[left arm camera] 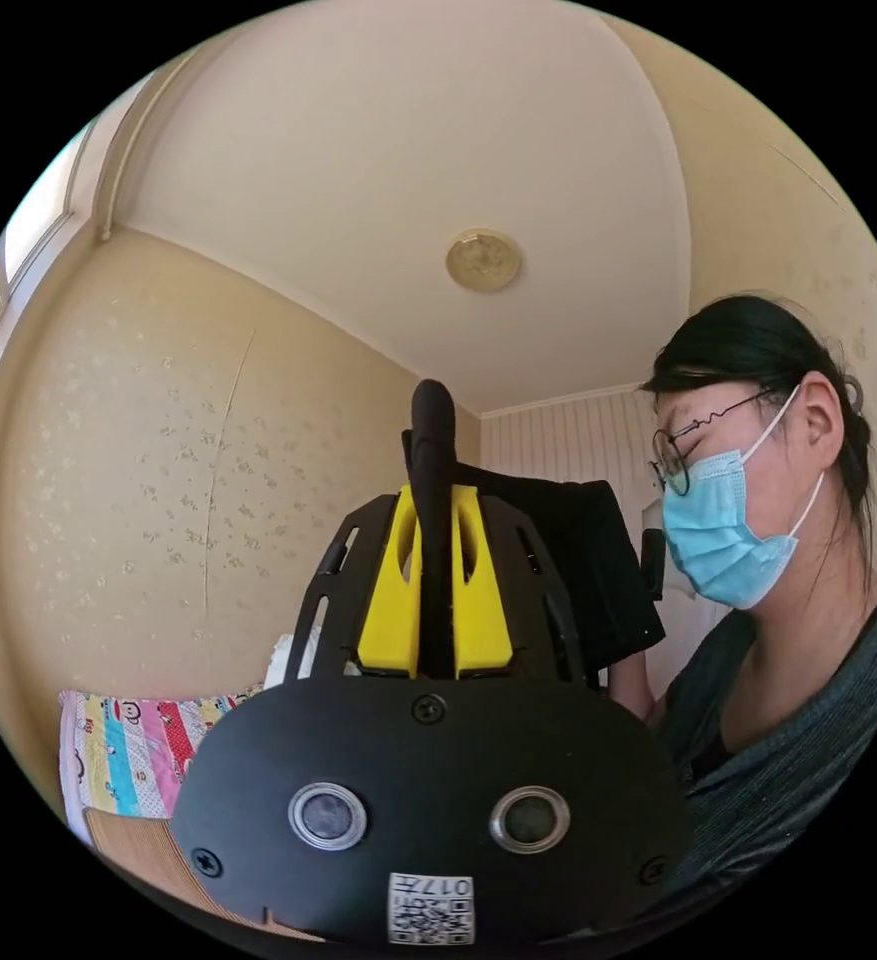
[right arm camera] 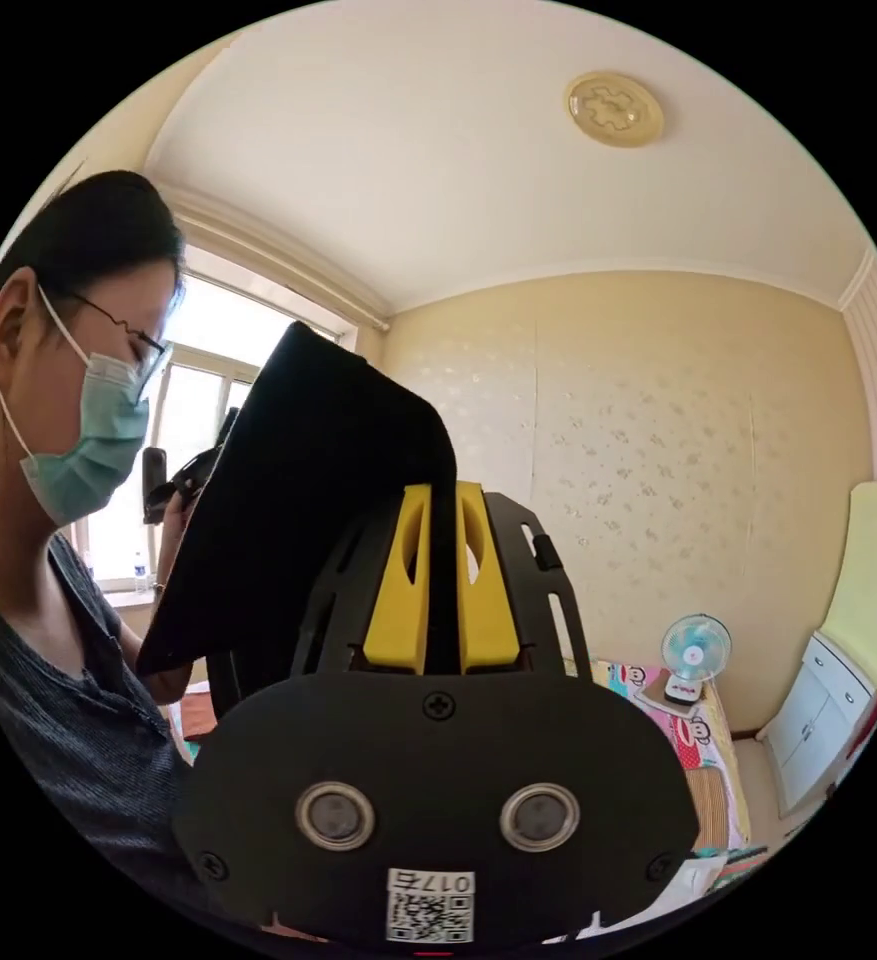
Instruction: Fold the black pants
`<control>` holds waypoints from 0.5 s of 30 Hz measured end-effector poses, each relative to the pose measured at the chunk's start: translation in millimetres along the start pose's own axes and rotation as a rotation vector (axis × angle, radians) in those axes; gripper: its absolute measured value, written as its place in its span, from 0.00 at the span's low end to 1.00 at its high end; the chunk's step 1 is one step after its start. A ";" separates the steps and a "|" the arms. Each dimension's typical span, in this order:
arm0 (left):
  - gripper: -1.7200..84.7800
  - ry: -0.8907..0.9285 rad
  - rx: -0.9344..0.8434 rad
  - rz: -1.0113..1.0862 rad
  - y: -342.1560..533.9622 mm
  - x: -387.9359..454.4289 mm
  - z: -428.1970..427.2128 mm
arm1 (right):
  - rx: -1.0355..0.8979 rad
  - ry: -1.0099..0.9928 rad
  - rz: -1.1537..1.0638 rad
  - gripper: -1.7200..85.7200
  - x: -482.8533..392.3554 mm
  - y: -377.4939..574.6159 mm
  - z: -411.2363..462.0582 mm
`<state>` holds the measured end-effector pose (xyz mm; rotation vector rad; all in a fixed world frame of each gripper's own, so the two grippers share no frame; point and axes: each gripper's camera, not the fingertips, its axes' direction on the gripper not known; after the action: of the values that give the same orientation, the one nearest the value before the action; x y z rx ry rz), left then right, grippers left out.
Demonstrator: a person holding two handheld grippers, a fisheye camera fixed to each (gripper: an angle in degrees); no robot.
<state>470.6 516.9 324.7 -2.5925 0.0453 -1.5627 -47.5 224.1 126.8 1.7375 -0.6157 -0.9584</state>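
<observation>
**Black pants lifted high, gripped at both ends**

Held aloft toward the ceiling, well above the bed; left gripper [left arm camera: 434, 500] clamped tight on a rolled edge of the black pants [left arm camera: 578, 560], cloth rising at 12 o'clock between the yellow jaws and spreading away toward 3 o'clock; right gripper [right arm camera: 442, 540] likewise closed on the fabric, the pants [right arm camera: 298, 480] draping from 12 round to 9 o'clock, toward the person. Judged an early step: raised and stretched between both grippers for straightening. Next, probably, lowering onto the patterned bed sheet [left arm camera: 128, 750] flat, keeping both grips firm and the edge taut, before any fold.
</observation>
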 end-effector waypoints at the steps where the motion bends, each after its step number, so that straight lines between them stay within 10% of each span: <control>1: 0.07 -0.083 -0.003 -0.040 12.2 -17.8 9.5 | -0.050 0.053 0.025 0.04 22.0 -4.1 34.9; 10: 0.09 -0.367 -0.459 -0.486 123.4 -376.2 261.6 | -0.711 0.229 0.381 0.05 306.5 17.6 499.0; 15: 0.08 -0.533 -0.648 -0.651 271.6 -462.6 212.2 | -1.002 0.031 0.366 0.03 344.4 140.8 539.8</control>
<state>450.3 303.7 -211.0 -3.7419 -0.4525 -1.0085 -301.1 -376.6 58.8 0.7140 -0.3116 -0.7674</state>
